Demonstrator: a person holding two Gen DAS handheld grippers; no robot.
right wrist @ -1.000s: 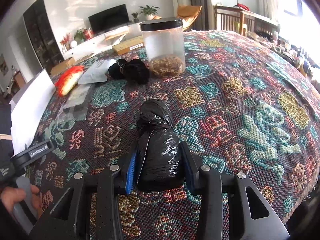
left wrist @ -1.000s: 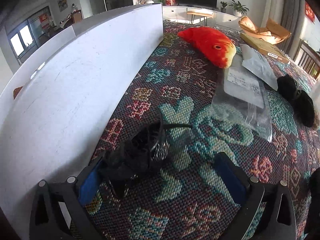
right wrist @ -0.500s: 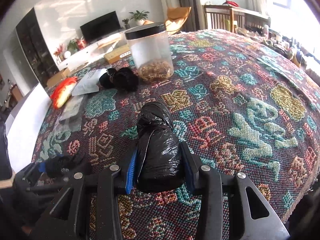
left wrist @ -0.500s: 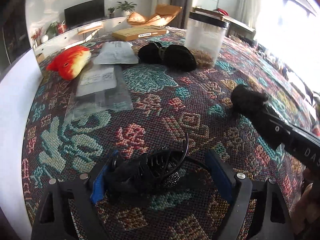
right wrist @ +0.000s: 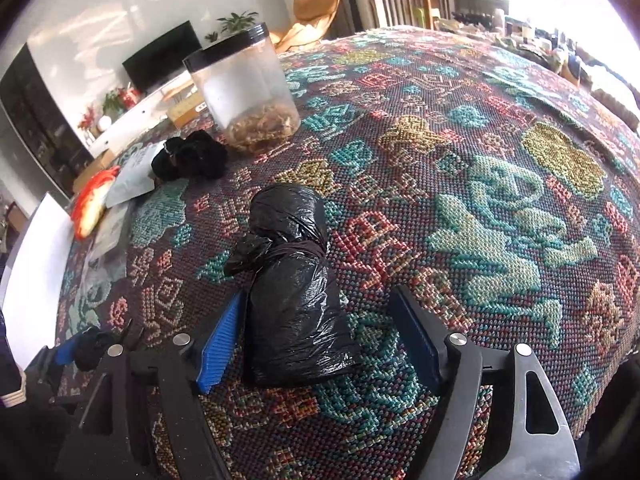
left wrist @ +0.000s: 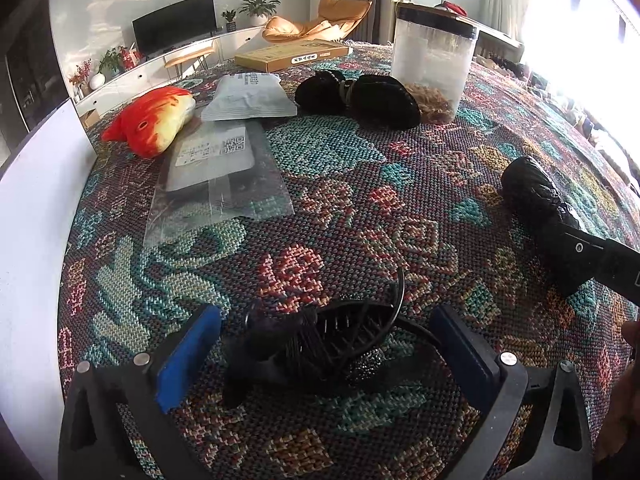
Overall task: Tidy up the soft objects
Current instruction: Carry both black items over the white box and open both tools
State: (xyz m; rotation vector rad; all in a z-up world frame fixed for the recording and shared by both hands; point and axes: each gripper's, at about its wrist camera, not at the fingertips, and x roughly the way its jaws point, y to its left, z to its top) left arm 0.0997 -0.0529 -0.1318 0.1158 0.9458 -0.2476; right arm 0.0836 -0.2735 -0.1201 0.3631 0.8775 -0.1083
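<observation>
Right wrist: right tool (right wrist: 320, 344) spread wide, bag (right wrist: 294, 292) loose between pads, may topple. Left tool (left wrist: 320, 356) likewise parted around clip (left wrist: 320, 344).

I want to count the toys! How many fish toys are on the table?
1. The fish lies at the far left of the table, beside the white board and a grey pouch. More could hide behind things.

Crinkled black bag roll (right wrist: 294, 292) lies lengthwise on the patterned cloth, one end loosely puckered
</observation>
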